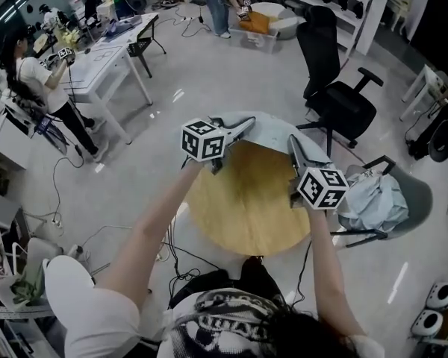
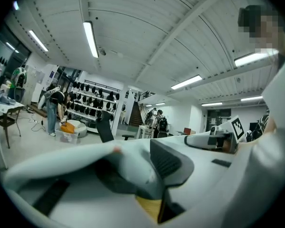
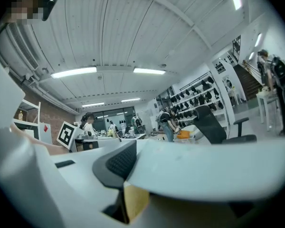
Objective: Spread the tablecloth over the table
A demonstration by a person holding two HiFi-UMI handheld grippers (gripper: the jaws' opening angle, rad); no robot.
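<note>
We hold one tablecloth (image 1: 270,127) by its near hem with two grippers, one corner each, because a pinch at two spread points should keep the hem taut and let the cloth open flat; the cloth is bunched over the 12 o'clock edge of the single round table (image 1: 246,200), and most of the wooden top is bare. The left gripper (image 1: 239,127) sits at about 11 o'clock of the table and the right gripper (image 1: 293,146) at about 2 o'clock, both pointing level and away from us. In the left gripper view the jaws stand part closed with a fold of pale cloth pinched against the dark pad; in the right gripper view the jaws stand wider, yet the hem lies clamped between them, so neither is empty. We judge the spread as barely begun; the hem has to travel toward 6 o'clock. Near the table we count two chairs: a black office chair (image 1: 336,95) at 1 o'clock, and a grey chair (image 1: 418,200) at 3 o'clock carrying one more cloth bundle (image 1: 369,196).
</note>
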